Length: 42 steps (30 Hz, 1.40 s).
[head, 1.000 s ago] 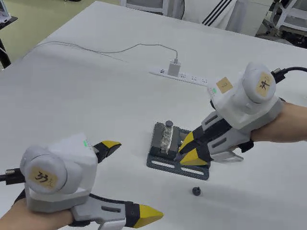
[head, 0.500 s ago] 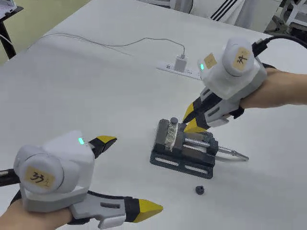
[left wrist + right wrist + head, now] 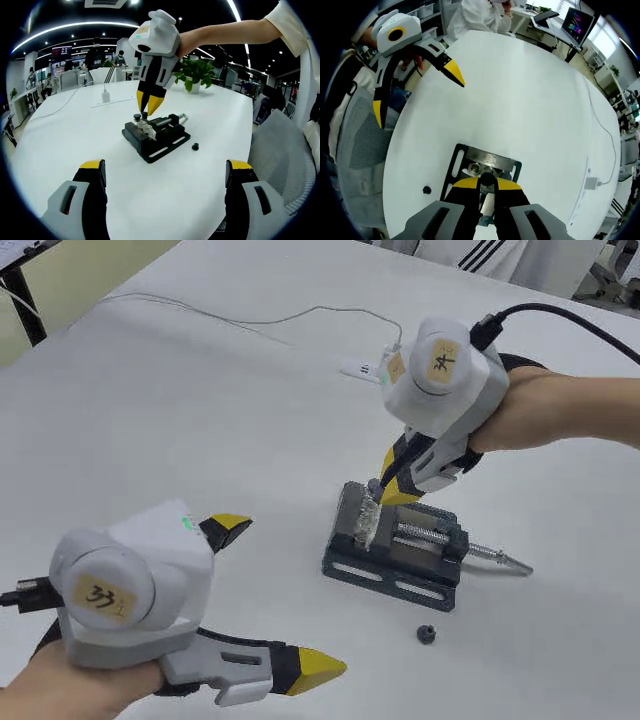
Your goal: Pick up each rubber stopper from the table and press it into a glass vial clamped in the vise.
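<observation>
Your right gripper [image 3: 487, 184] has its yellow-tipped jaws standing nearly together, and a small round black rubber stopper [image 3: 487, 177] sits right between the tips. I cannot tell whether they pinch it or only flank it. That stopper is at the mouth of the clear glass vial [image 3: 367, 527], which stands clamped in the black metal vise [image 3: 392, 575]. Your gripper points down at it from above, with your forearm reaching in from the right, and the vise's screw handle sticks out to the right.

A second black stopper [image 3: 426, 633] lies loose on the white table [image 3: 200, 420], near the front of the vise but apart from it. Your left gripper [image 3: 166, 172] is released, its jaws spread wide. It is held low over the near left part of the table, well apart from the vise and facing it. Beyond the vise a white power strip [image 3: 362, 368] lies on the table, and a thin white cable [image 3: 250, 322] trails off to the far left.
</observation>
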Tool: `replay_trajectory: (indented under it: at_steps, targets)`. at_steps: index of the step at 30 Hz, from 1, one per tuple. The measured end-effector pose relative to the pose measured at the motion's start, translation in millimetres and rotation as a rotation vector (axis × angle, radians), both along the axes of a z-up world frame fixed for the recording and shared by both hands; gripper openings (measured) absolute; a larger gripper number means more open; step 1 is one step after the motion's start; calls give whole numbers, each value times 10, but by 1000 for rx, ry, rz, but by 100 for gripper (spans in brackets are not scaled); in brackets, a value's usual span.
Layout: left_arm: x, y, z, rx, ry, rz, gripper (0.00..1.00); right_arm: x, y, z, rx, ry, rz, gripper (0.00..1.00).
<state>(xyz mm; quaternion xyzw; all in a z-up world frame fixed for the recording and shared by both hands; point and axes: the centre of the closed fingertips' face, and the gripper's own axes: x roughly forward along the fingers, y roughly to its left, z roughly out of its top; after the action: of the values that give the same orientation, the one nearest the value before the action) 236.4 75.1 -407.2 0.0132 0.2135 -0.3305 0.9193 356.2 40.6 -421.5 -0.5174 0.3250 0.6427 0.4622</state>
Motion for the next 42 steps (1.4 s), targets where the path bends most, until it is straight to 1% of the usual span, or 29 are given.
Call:
replay_trajectory:
  at_steps: [3,5,8,9,11,12,14,16,18,19,20,25,27,30,34,37,38,42]
  targets:
    - [11,10,-1,-1,1,2,99,10,14,-21,-14,-6,14,6]
    - [15,13,-1,1,1,-1,99,23,29,-35,-20,-1,11,6]
    - [24,19,5,0,-1,-1,99,29,4,-61,-37,-8,24,6]
    - [29,22,9,-2,-1,-1,99,27,-4,-75,-48,0,19,6]
    - [31,30,9,-4,-1,2,99,19,-18,-73,-54,-9,27,6]
    - [28,32,8,-5,-1,2,99,-5,-25,-67,-58,-10,27,6]
    - [21,36,1,-7,1,3,99,4,-24,-69,-61,-19,40,6]
    - [13,31,1,-20,4,4,99,16,-28,-76,-67,-22,41,6]
    - [0,24,-9,-17,6,0,99,21,-27,-107,-72,-19,42,6]
    - [-4,24,-13,-16,5,-1,99,39,-27,-118,-75,-27,45,6]
    - [-6,25,-14,-17,6,-1,99,41,-28,-119,-77,-21,44,6]
    - [-14,29,-38,-22,13,1,99,44,-36,-114,-92,-30,57,6]
    - [-16,29,-52,-23,18,1,99,2,-37,-100,-99,-32,61,6]
    - [-17,19,-54,-26,19,0,99,22,-36,-105,-113,-34,64,6]
    - [-14,4,-59,-31,22,-4,99,23,-28,-114,-140,-56,98,5]
    - [-8,-6,-62,-29,22,-8,99,12,-29,-103,-152,-52,89,5]
    - [-7,-9,-60,-30,22,-10,99,18,-28,-100,-152,-43,69,5]
    - [-1,-11,-55,-35,22,-10,99,30,-30,-104,-138,-32,45,4]
